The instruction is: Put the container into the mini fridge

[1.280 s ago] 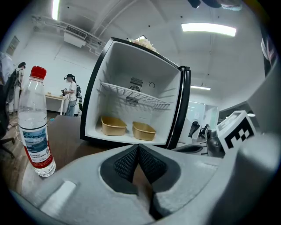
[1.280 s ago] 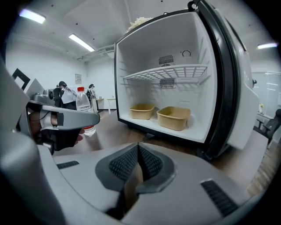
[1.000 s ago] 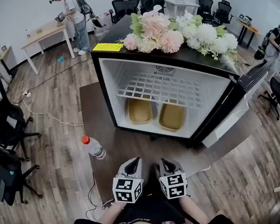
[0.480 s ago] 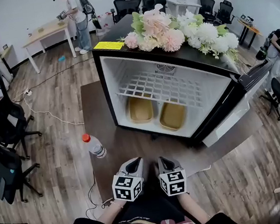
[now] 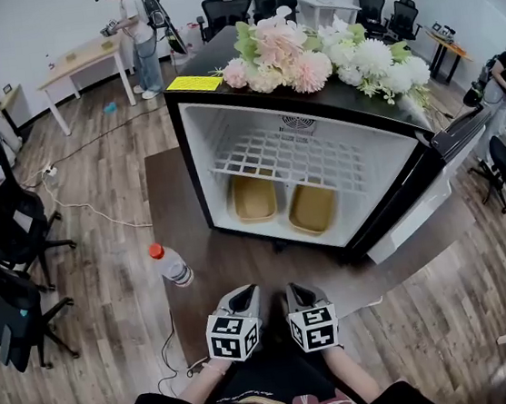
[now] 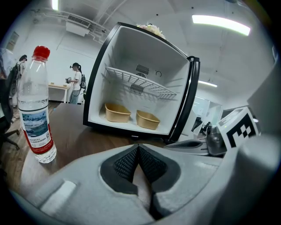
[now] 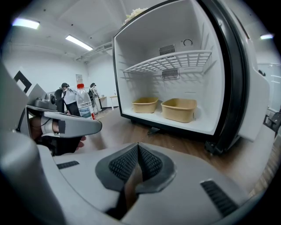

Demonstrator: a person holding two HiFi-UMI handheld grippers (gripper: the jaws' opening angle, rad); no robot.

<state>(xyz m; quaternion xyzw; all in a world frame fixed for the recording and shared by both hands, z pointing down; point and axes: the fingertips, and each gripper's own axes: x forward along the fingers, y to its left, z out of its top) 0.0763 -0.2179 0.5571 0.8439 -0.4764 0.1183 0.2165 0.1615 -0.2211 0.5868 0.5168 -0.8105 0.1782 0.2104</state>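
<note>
Nothing's budged since a second ago: my left claw [image 6: 138, 147] and right claw [image 7: 138, 145] both pinched closed, empty. Two containers [image 5: 253, 198] sit inside the mini fridge [image 5: 184, 159] dead ahead; bottle [image 5: 169, 264] on the counter [image 5: 243, 271] is nearest my left claw.

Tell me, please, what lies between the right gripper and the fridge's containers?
Only bare tabletop lies between the right gripper and the containers, as the head view shows.
</note>
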